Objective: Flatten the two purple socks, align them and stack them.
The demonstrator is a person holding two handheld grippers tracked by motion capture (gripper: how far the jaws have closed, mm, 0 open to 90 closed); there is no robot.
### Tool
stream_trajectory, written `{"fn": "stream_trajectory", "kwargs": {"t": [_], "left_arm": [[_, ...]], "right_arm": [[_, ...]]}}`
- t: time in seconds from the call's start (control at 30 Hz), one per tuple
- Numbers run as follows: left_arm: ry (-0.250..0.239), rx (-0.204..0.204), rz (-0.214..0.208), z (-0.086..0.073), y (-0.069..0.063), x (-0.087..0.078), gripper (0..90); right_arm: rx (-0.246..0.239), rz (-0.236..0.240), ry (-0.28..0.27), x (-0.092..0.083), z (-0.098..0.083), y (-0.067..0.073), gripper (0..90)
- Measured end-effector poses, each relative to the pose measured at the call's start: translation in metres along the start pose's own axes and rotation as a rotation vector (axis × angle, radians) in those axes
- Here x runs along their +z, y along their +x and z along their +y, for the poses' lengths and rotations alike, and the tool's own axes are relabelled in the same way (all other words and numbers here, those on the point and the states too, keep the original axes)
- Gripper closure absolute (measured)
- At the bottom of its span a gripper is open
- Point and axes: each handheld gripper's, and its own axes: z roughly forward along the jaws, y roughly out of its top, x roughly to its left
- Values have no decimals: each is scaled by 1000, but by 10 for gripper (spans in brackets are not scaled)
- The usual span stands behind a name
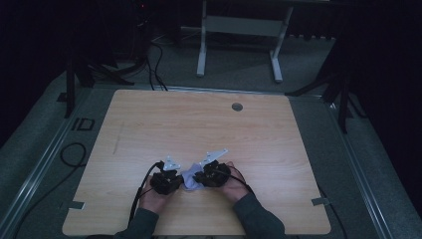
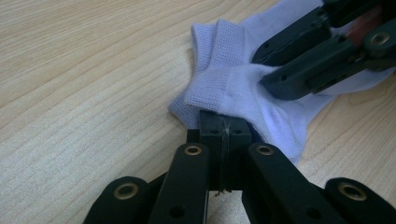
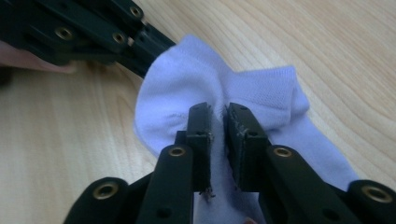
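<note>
While both hands rest low — tools (image 1: pixel 185 180) meet at the sock (image 1: pixel 190 179).

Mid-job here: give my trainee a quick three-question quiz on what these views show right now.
1. True or false: the left claw is clamped on the white sock.
2. Multiple choice: the sock lies on (A) a metal tray, (B) the wooden table, (C) a folded towel.
3. In the right gripper view, how do the jaws of the right claw stand?

Key
1. True: its jaws meet on the sock's edge.
2. B.
3. Slightly apart, a narrow gap between them, with sock fabric bunched at their tips; whether they grip it is unclear.
</note>
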Motion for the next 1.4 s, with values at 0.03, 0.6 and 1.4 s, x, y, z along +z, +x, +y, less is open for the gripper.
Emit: {"fn": "stream_trajectory", "kwargs": {"t": [0.03, 0.6, 1.4], "left_arm": [[2, 1, -3, 0, 0, 0, 891], [-89, -17, -13, 8, -2, -26, 862], [27, 31, -4, 2, -13, 0, 888]], "right_arm": [[-3, -5, 8, 1, -1, 0, 767], [18, 14, 2, 3, -4, 0, 719], [128, -194, -75, -74, -20, -33, 655]]}}
